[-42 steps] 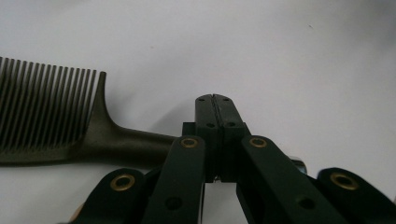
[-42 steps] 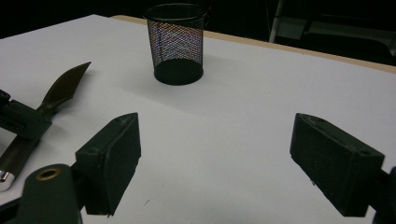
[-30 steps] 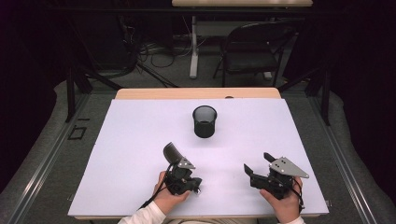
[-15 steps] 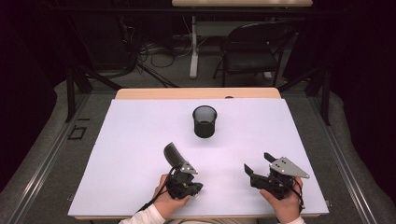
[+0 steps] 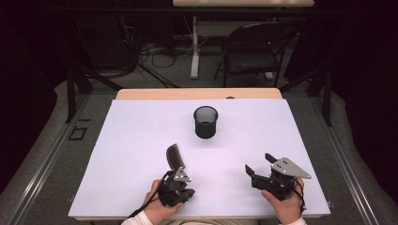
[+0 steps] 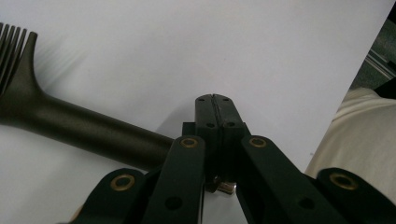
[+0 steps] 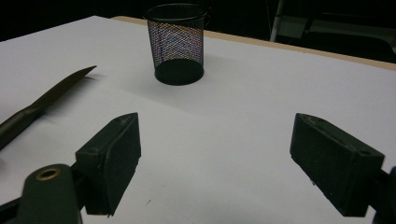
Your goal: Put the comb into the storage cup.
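Resting the clenched, empty left tongs (image 6: 215,100) just beside the comb (image 5: 176,157), lying near on the worktop (image 5: 281,140) with long axis pointing away, and holding the released right tongs (image 5: 259,163) well apart.

Table surface (image 5: 141,140): plain white, with a tan wood edge at the far side. Pen cup (image 5: 205,122): black wire mesh. Comb (image 5: 175,156): matte black. Left gripper (image 5: 180,185) and right gripper (image 5: 258,171): black; brass-coloured rivets; grey plate.
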Demonstrator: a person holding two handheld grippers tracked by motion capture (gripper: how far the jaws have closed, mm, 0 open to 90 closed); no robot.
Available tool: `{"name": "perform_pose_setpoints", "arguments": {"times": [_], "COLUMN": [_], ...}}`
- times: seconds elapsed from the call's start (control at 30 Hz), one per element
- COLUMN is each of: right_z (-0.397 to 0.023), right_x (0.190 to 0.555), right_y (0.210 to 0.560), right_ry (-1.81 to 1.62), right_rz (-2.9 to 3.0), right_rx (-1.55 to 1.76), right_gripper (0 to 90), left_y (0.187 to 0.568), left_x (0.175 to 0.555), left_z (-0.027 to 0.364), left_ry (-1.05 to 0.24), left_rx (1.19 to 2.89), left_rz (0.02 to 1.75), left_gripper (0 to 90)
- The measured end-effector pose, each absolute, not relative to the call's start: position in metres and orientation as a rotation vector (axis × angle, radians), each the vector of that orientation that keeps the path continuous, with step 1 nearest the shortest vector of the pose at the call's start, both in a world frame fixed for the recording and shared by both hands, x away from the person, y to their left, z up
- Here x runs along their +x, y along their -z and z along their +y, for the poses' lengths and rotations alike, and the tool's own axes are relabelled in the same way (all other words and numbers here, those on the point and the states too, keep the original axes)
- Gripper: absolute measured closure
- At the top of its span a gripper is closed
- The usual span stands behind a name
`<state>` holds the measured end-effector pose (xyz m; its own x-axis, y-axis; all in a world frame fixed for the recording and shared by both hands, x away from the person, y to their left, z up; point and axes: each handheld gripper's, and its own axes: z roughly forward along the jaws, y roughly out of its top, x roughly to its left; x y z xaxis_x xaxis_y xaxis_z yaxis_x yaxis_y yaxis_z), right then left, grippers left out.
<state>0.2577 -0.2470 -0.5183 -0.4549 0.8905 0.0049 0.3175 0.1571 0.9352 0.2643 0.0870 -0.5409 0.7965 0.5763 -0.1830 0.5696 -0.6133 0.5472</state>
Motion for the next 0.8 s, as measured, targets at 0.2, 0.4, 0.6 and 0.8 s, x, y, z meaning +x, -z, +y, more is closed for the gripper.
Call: {"name": "perform_pose_setpoints", "arguments": {"times": [0.2, 0.4, 0.6, 0.8], "right_z": [-0.247, -0.247, -0.246, -0.246], "right_x": [0.257, 0.257, 0.258, 0.258], "right_y": [0.518, 0.518, 0.519, 0.519], "right_ry": [-1.293, -1.292, -1.291, -1.29], "right_rz": [1.868, 1.868, 1.869, 1.873], "right_rx": [1.148, 1.149, 1.151, 1.154], "right_gripper": [16.3, 16.3, 16.3, 16.3], "left_y": [0.542, 0.543, 0.544, 0.543], "left_x": [0.26, 0.258, 0.259, 0.264], "left_z": [0.101, 0.121, 0.141, 0.156], "left_ry": [-0.024, -0.04, -0.039, -0.073], "left_rx": [2.383, 2.372, 2.354, 2.337], "left_rz": [0.878, 0.932, 1.0, 1.057], "left_gripper": [90.0, 90.0, 90.0, 90.0]}}
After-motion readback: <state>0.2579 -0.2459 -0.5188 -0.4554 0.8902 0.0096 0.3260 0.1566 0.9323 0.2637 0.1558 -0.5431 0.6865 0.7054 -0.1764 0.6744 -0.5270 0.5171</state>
